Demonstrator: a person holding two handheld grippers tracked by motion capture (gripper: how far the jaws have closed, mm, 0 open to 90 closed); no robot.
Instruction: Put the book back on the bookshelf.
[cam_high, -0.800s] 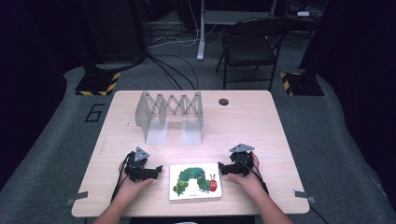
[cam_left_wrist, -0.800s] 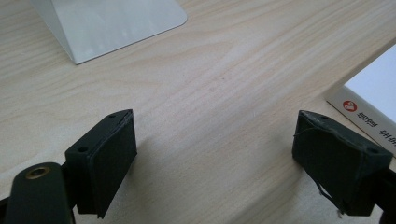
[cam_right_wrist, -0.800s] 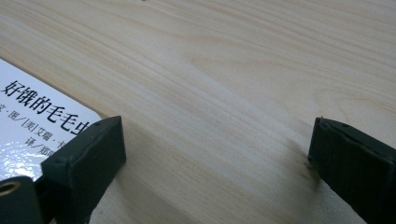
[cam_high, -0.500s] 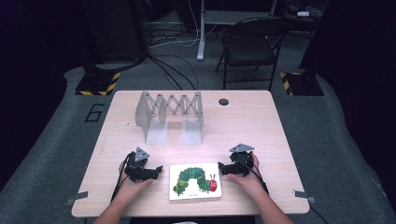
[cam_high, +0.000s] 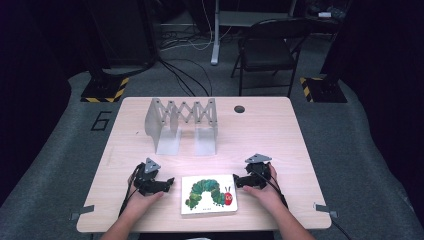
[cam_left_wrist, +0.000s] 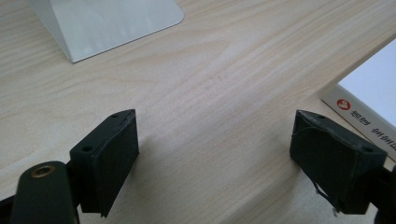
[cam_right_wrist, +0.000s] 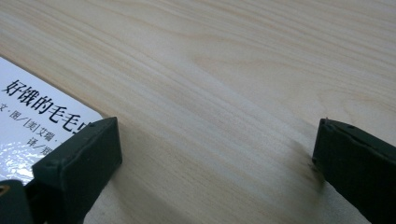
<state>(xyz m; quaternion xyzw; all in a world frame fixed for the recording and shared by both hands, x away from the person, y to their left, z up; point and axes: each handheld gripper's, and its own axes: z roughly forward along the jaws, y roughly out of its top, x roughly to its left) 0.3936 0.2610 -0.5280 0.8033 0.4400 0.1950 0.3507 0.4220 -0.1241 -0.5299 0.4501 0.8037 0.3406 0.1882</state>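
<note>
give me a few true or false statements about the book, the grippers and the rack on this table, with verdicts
1. The picture book lies flat on the table between the two grippers. True.
2. The left gripper is clamped on the book. False: its jaws stand open with bare table between them, the book's edge just beside one jaw.
3. The right gripper is open. True: in the right gripper view only wood grain lies between its jaws.
4. The book's cover shows a green caterpillar with a red head. True.
5. The grey folding rack stands on top of the book. False: it stands apart, farther back on the table.
6. The rack holds several books. False: its slots are empty.
</note>
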